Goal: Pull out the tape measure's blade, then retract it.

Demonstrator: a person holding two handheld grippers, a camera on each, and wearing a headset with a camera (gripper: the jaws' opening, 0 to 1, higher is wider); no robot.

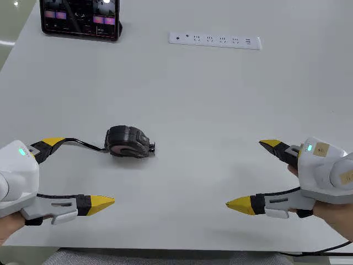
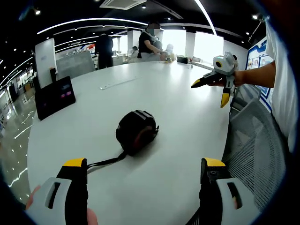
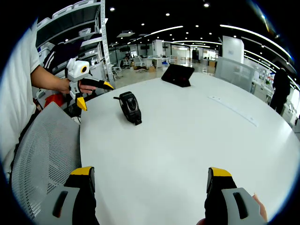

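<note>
The black tape measure lies on its side on the white table, left of centre, its blade fully in and a black wrist strap trailing left. My left gripper is open just left of it, its far fingertip beside the strap, touching nothing. The right gripper is open too, well off to the right. In the left gripper view the tape measure sits ahead between the yellow-tipped jaws of the left gripper. In the right gripper view the tape measure lies farther off, ahead of the right gripper.
A dark tablet stands at the table's far left, with a white power strip at the far middle. A grey mesh chair is at the near edge. People stand in the background.
</note>
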